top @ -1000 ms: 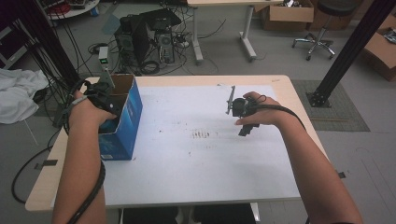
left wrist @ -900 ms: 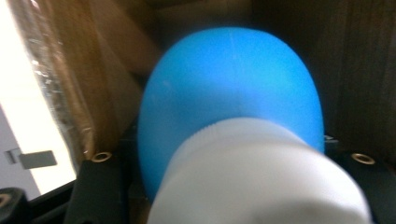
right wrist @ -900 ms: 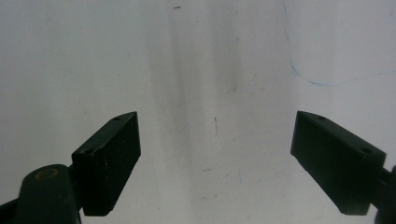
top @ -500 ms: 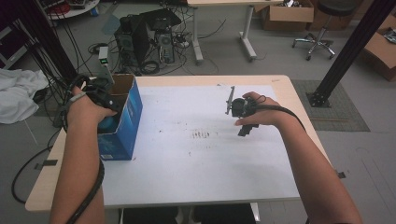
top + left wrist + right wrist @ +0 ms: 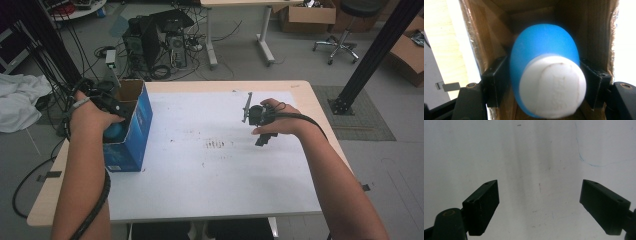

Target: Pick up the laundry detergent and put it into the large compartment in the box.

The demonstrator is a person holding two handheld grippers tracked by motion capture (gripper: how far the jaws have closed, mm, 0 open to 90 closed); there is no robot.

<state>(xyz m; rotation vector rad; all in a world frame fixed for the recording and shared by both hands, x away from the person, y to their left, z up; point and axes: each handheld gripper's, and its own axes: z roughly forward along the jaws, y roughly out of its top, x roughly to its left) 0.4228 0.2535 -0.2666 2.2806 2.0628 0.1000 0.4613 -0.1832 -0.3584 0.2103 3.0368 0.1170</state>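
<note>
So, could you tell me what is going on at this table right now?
A person works with a claw in each hand. The left claw reaches into the open blue cardboard box at the table's left edge, with a blue-and-white bottle between its jaws, which have just been opening; the pads sit right beside it, perhaps letting go. The right claw hovers open above the white table mat, holding nothing.

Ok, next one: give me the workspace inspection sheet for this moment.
Surface: white sheet on a wooden table, small dark marks mid-sheet.
Job's things: open blue cardboard box at the table's left edge; blue rounded object with a white end inside it.
Clutter: nothing seen.
Grippers: left gripper in the box, jaws have just been opening, object between them, contact unclear; right gripper open, empty, over the sheet.
Cables: black cable along the left forearm.
Surroundings: computer tower, office chair, white cloth.
</note>
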